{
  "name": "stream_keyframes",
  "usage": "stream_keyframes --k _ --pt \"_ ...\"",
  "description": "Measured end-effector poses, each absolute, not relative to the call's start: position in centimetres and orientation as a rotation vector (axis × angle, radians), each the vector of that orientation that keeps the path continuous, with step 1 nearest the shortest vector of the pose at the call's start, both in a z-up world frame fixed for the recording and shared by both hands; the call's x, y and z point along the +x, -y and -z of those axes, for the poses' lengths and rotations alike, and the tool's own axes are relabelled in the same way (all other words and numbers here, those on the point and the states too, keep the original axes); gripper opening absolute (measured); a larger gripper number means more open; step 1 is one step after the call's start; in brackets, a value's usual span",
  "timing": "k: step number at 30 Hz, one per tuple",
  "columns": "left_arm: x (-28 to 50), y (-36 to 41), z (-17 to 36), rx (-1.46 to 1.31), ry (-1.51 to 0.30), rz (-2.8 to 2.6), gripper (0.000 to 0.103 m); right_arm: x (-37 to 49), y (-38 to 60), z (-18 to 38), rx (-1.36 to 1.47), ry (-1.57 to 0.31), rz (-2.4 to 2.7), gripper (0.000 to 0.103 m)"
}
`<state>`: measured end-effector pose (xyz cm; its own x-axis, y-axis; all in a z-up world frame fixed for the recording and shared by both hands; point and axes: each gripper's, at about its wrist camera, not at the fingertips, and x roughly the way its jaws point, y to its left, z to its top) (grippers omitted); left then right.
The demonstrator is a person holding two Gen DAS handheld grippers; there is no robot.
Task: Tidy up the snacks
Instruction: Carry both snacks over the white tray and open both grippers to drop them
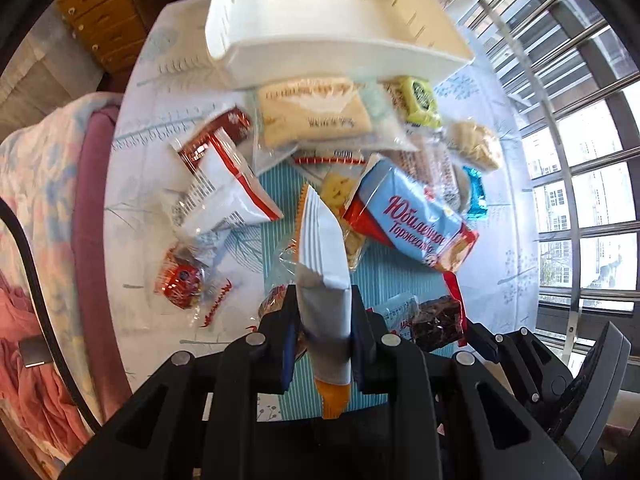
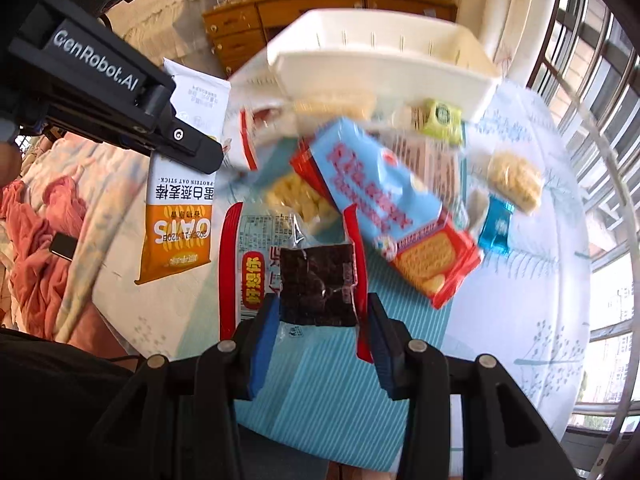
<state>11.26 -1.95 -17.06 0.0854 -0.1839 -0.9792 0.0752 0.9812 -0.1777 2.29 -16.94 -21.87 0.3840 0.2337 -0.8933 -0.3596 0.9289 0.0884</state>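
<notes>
My left gripper (image 1: 325, 302) is shut on a white and orange oat stick packet (image 1: 320, 248), held edge-on above the table. The right wrist view shows that packet (image 2: 180, 216) hanging flat from the left gripper (image 2: 192, 152) at upper left. My right gripper (image 2: 322, 320) is shut on a clear, red-edged packet of dark brown snack (image 2: 316, 280), also lifted; this packet (image 1: 436, 320) appears at lower right in the left wrist view. Beyond both lies a pile of snacks with a blue biscuit packet (image 1: 412, 220) (image 2: 384, 204) on top. A white slotted basket (image 1: 340, 40) (image 2: 380, 64) stands behind the pile.
A round table with a pale floral cloth (image 1: 500, 240) carries a teal striped mat (image 2: 320, 400). Loose items include a green packet (image 1: 420, 104), a red and white bag (image 1: 224, 192) and a small blue wrapper (image 2: 496, 228). Window bars (image 1: 580, 160) right, bedding (image 1: 36, 200) left, wooden drawers (image 2: 240, 36) behind.
</notes>
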Motion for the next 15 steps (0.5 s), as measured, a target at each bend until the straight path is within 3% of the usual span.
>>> stream_keyframes --k 15 --pt "14.5 -0.6 5.5 -0.099 -1.194 0.195 0.02 8.1 15.5 12.8 -0.086 -0.907 -0.365 0.043"
